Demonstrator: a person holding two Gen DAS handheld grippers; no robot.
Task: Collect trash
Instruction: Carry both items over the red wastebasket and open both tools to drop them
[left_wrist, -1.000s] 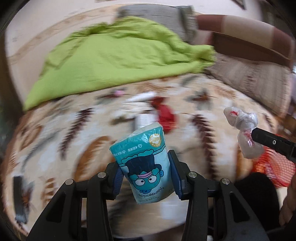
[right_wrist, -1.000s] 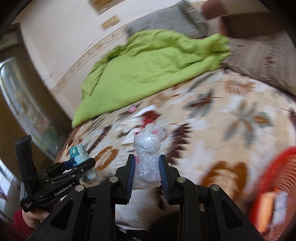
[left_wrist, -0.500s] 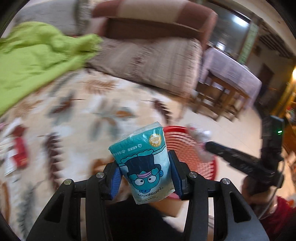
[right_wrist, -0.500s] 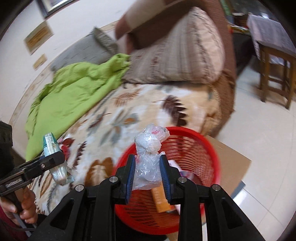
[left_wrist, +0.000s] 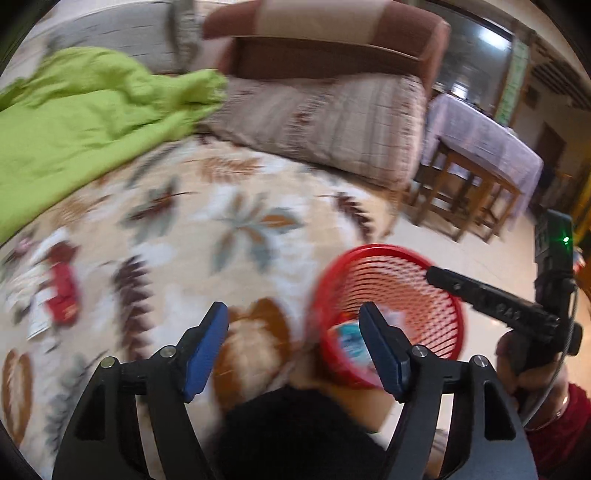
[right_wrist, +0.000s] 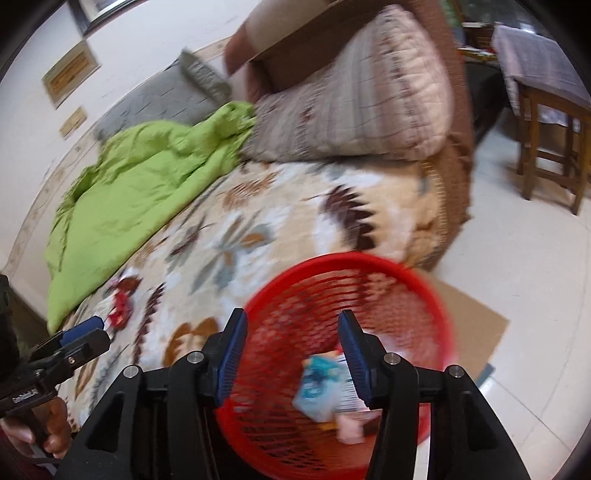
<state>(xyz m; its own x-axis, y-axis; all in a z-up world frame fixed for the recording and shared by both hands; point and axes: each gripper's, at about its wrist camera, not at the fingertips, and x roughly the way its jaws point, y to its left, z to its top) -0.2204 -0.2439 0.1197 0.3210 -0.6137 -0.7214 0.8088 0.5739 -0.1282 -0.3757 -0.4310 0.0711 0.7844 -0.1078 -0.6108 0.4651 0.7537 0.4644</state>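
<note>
A red mesh basket (right_wrist: 436, 306) (left_wrist: 406, 273) stands on the floor beside the bed. Inside it lies the teal tissue packet (right_wrist: 317, 384) (left_wrist: 349, 338) among other blurred wrappers. My left gripper (left_wrist: 293, 330) is open and empty, its right finger over the basket's near rim. My right gripper (right_wrist: 290, 343) is open and empty above the basket; from the left wrist view its black finger (left_wrist: 480, 295) reaches over the far rim. A red wrapper (left_wrist: 62, 295) (right_wrist: 120, 312) and pale scraps (left_wrist: 35, 317) lie on the leaf-patterned bedspread (left_wrist: 192, 206).
A green blanket (left_wrist: 81, 110) and a large striped cushion (left_wrist: 332, 122) cover the back of the bed. Cardboard (right_wrist: 476, 325) lies under the basket on the tiled floor. A wooden table with a cloth (left_wrist: 480, 162) stands to the right. A hand (right_wrist: 40, 428) holds the left gripper's handle.
Both grippers have opened above the red basket. The teal packet and the knotted plastic bag have left the fingers; the packet now lies in the basket.
</note>
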